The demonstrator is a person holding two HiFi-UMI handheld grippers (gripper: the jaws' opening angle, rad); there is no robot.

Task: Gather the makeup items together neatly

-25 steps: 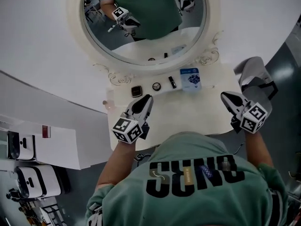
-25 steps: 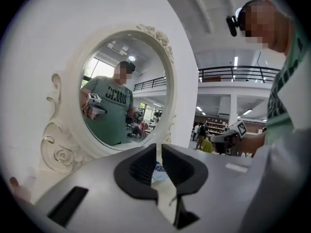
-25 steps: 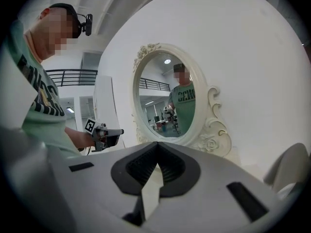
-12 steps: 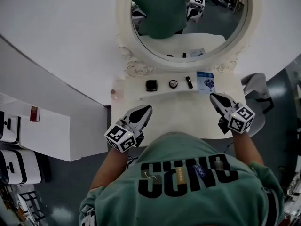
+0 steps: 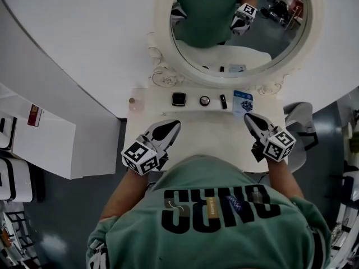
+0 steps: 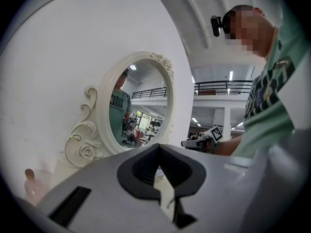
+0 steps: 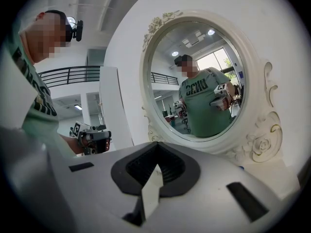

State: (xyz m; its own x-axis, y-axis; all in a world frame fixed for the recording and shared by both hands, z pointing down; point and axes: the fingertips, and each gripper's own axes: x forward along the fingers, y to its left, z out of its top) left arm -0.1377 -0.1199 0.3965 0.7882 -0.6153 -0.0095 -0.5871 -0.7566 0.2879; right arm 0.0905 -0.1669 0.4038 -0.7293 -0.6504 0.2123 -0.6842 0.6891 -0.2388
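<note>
Makeup in row at back of surface (image 5: 207,134), below mirror (image 5: 164,74): square compact (image 5: 179,99), round pot (image 5: 205,100), dark tube (image 5: 223,101), blue packet (image 5: 243,103), spaced apart, all beyond fingers. Left gripper (image 5: 174,124) nearer compact, right gripper (image 5: 247,117) just short of packet. Both fingers clenched, empty.

The green T-shirt (image 5: 185,245) bears big dark letters (image 5: 221,206), not surely readable.

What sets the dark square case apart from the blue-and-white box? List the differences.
The square case is dark; the box is blue and white. The case is square, the box oblong and larger. The case lies left in the row, the box at its right end. Both rest on the vanity top.
</note>
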